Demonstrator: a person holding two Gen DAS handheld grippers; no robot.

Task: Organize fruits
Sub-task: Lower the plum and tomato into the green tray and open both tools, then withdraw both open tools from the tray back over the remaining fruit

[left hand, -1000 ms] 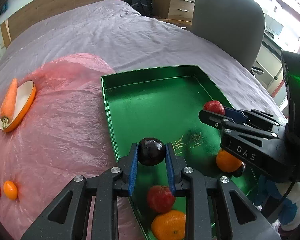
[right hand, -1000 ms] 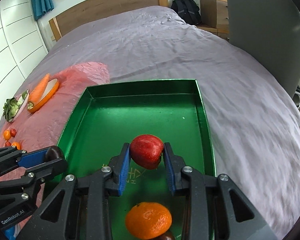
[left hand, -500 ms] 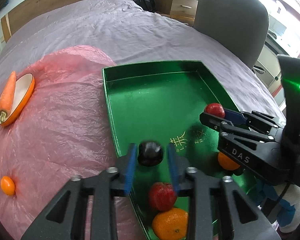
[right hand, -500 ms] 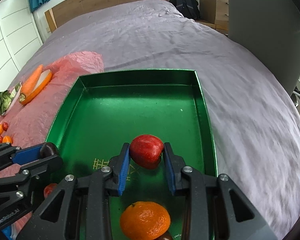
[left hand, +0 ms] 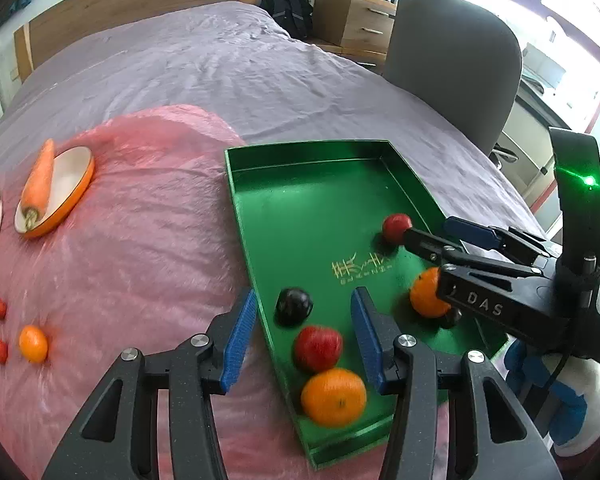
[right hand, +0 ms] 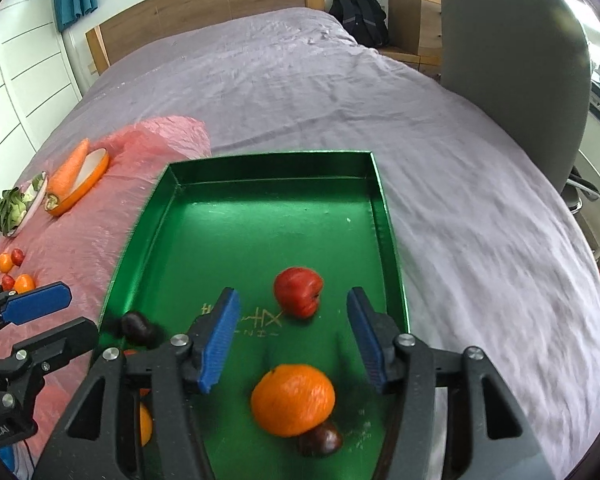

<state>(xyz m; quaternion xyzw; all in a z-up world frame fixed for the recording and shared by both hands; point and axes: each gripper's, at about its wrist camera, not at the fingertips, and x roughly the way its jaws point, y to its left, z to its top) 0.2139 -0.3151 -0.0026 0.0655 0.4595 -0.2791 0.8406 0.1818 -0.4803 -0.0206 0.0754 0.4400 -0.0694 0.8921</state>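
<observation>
A green tray point(left hand: 308, 148) lies on the purple bedcover. My left gripper point(left hand: 303, 320) hangs over its near left corner with its jaws opening. A dark plum point(left hand: 294, 306) rests loose on the tray floor between the fingers, touched by neither pad. A red apple point(left hand: 318, 348) and an orange point(left hand: 334, 396) lie just below it. My right gripper point(right hand: 292, 308) is also opening its jaws wide. A red apple point(right hand: 299, 296) sits free on the tray point(right hand: 268, 158) between its pads, with an orange point(right hand: 293, 398) and a dark plum point(right hand: 320, 440) nearer.
On the pink plastic sheet point(left hand: 140, 240) left of the tray, a carrot point(left hand: 40, 184) lies on an orange-rimmed dish. Small tomatoes and a kumquat point(left hand: 32, 344) are scattered nearby, beside a plate of greens point(right hand: 16, 208). A grey chair point(left hand: 452, 52) stands at the bed's right.
Both grippers have opened and let go. The plum left the left gripper and the red apple left the right; both now rest on the tray. Both grippers have drawn back and up.
</observation>
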